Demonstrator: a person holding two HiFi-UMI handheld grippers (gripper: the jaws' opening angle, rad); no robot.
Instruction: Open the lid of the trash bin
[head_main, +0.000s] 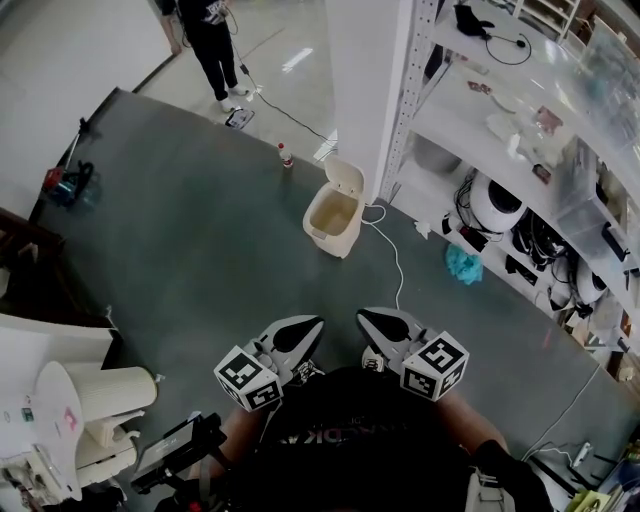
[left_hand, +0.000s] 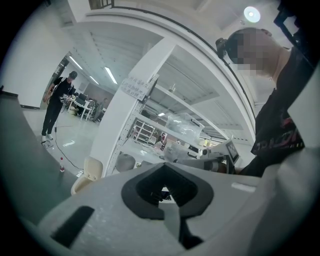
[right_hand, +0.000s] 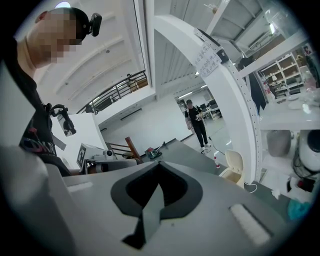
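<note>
The cream trash bin (head_main: 333, 212) stands on the dark floor by a white pillar, its lid (head_main: 345, 178) tilted up at the back and the inside showing. It also appears small in the left gripper view, trash bin (left_hand: 86, 175), and in the right gripper view, trash bin (right_hand: 231, 167). Both grippers hang close to the person's body, well short of the bin. My left gripper (head_main: 312, 327) has its jaws together with nothing held. My right gripper (head_main: 368, 319) is likewise shut and empty.
White shelving (head_main: 480, 120) full of gear runs along the right, beside the pillar (head_main: 360, 80). A small bottle (head_main: 285, 155) and a white cable (head_main: 396, 262) lie near the bin. Another person (head_main: 212, 40) stands far off. A white machine (head_main: 70, 410) sits at the lower left.
</note>
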